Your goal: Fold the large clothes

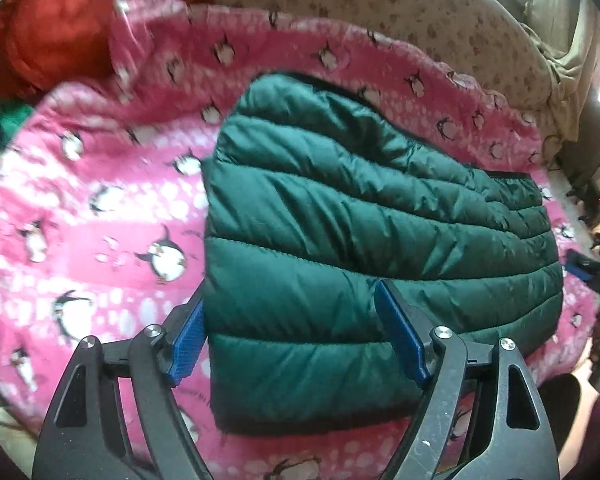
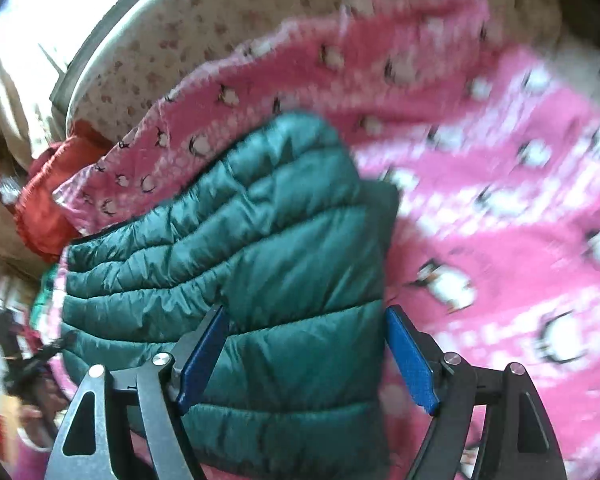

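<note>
The dark green quilted puffer jacket (image 1: 340, 216) is of thin, smooth synthetic cloth with a light sheen and fine wrinkles between the stitched rows. The pink blanket with penguin print (image 1: 100, 208) under it looks soft, fleecy and matt. The orange-red cloth (image 1: 56, 32) is matt, with a rough edge. The left gripper (image 1: 296, 336) has matt black plastic arms, shiny metal pins and blue textured pads (image 1: 400, 332)
</note>
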A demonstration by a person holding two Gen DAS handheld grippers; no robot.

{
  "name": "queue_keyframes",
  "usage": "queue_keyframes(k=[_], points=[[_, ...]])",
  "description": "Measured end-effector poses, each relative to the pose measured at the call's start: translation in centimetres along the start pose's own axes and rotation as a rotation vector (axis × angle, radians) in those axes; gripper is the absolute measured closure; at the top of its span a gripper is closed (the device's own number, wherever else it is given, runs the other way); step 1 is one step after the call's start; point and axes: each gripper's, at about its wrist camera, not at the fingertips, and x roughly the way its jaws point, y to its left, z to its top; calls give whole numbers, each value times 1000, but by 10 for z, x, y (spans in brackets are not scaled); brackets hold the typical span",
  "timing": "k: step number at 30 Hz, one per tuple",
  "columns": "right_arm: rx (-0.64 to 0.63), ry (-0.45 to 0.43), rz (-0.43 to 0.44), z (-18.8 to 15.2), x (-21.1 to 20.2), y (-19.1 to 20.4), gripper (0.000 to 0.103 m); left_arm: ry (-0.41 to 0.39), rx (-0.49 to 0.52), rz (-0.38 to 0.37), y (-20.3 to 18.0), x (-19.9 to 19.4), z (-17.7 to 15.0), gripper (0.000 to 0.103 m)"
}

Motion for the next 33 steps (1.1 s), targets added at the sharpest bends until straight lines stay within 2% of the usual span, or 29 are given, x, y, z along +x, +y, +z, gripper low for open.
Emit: queue_keyframes(k=[6, 10, 13, 16, 20, 24, 29, 33], points=[[-75, -58, -10, -15, -25, 35, 26, -82, -20, 126, -17, -20, -13, 23], [-148, -89, -38, -34, -28, 63, 26, -142, -22, 153, -25, -37, -24, 23], [-161, -94, -8, -48, -32, 75, 26, -193, 6, 190, -34, -53, -30, 23], [-155, -92, 23, -55, -30, 86, 26, -208, 31, 233, -44, -62, -32, 23], [-151, -99, 21, -63, -27, 99, 26, -216, 34, 201, -54, -67, -35, 23], [-194, -118, -17, -70, -30, 115, 26, -222, 46, 158, -66, -67, -39, 23], [-279, -155, -89, -78, -35, 133, 24, -237, 74, 156, -83, -68, -42, 23], [-308, -168, -92, -82, -36, 139, 21, -259, 101, 182, -94, -67, -44, 23]])
